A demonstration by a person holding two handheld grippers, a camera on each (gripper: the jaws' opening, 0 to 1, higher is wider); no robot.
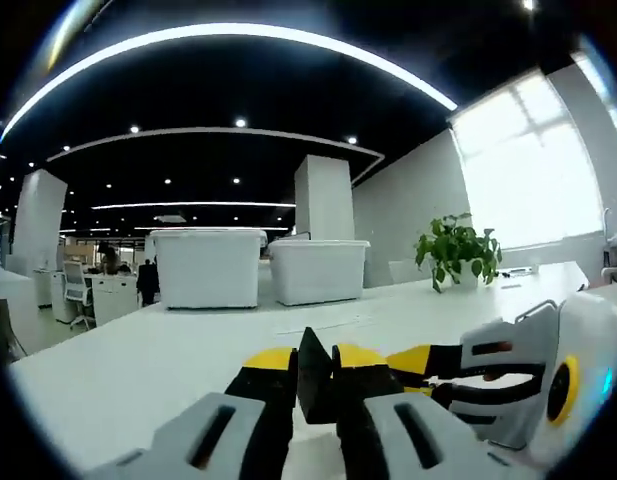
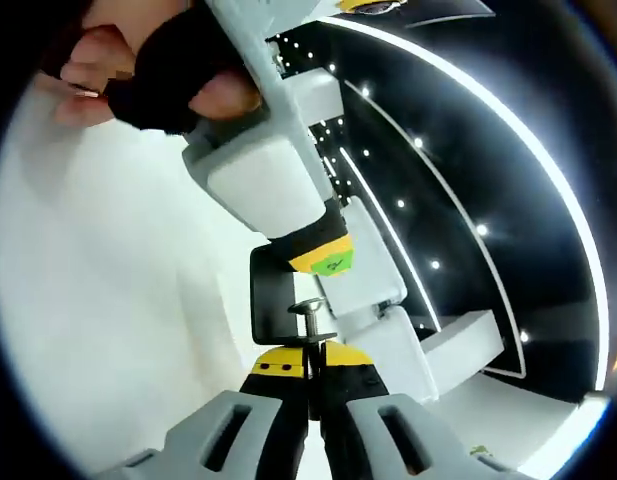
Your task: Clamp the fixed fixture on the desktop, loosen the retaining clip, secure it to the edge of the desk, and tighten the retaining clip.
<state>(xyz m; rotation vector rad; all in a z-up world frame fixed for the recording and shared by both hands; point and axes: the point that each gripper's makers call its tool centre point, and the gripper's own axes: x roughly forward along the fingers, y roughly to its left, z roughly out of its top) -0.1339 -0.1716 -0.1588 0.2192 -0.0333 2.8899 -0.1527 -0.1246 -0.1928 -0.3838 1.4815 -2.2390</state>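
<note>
My left tongs (image 1: 316, 385) are closed on the black fixture (image 1: 314, 375), low at 6 o'clock above the white surface (image 1: 138, 360). My right tongs (image 2: 313, 375) pinch its screw (image 2: 310, 318). I should hold the left steady and turn the right slowly, without slipping off.

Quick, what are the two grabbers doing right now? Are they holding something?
Left gripper: shut on the black clamp, above the white desk.
Right gripper: shut on the clamp's screw.
</note>
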